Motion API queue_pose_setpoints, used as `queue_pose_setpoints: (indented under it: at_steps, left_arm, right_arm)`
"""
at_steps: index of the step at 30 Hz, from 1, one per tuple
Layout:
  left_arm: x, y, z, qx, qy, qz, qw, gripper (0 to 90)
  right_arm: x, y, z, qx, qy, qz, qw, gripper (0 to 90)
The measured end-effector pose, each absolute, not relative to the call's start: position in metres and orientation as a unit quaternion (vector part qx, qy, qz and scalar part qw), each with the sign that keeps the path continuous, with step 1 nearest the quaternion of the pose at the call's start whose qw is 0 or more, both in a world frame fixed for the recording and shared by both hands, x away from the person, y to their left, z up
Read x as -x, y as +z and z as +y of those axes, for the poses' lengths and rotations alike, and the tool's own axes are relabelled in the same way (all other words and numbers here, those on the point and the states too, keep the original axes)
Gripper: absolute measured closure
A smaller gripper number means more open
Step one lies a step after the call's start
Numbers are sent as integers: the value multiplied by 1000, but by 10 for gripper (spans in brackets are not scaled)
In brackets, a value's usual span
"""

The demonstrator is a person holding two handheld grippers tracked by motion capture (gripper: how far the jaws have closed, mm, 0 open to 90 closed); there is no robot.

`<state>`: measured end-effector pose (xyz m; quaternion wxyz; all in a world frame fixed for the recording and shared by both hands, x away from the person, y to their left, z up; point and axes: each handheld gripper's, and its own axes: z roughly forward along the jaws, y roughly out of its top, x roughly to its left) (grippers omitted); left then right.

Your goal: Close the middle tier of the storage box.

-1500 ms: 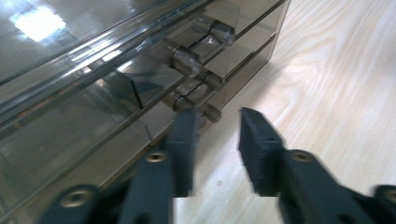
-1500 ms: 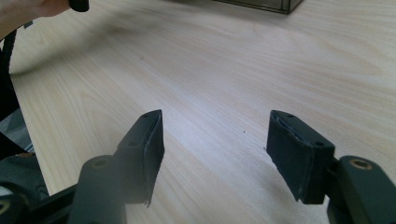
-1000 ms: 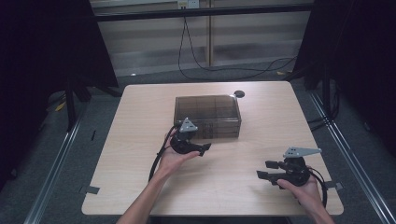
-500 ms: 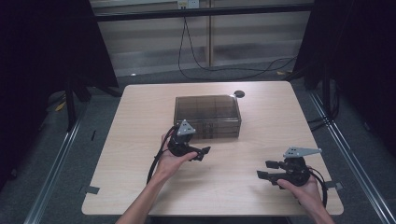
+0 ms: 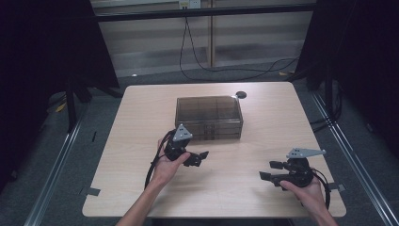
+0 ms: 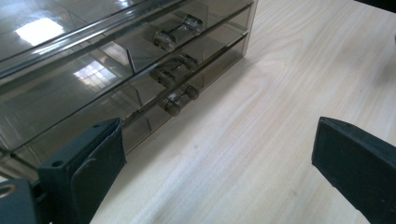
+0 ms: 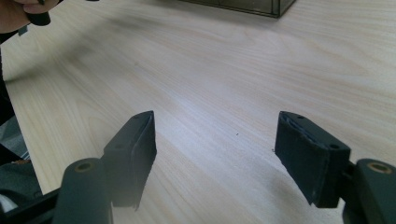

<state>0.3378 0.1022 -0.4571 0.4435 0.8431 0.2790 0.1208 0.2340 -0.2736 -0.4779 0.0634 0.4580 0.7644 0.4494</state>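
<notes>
Left gripper (image 5: pixel 201 157): jaws just opened wide, empty | drawer box (image 5: pixel 209 117) just ahead, handles (image 6: pixel 180 95) facing it | right gripper (image 5: pixel 272 171): jaws apart, farther off

light: dim room, lit table (image 5: pixel 141 188) | glare: drawer box (image 6: pixel 70 56) top | blur: jaws soft

On the table (image 5: pixel 141 117) the drawer box (image 5: pixel 209 117) sits toward the far side, near the middle, with a small disc (image 5: pixel 241 94) just behind its far right corner. My left claw (image 5: pixel 197 157) hangs just in front of the box, near its left front corner, the three drawer handles (image 6: pixel 175 70) stacked one above another ahead of it. My right claw (image 5: pixel 273 170) is well apart, near the table's front right corner, over bare tabletop. Cables (image 5: pixel 226 70) lie on the floor behind the table.
</notes>
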Motion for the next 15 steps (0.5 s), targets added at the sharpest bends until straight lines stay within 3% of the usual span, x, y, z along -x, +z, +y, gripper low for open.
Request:
queue_pose_setpoints:
  at_steps: [15]
  left_arm:
    - [-313, -455, 120, -844, 132, 275, 440, 39]
  right_arm:
    - [-233, -477, -274, -462, 449, 762, 66, 260]
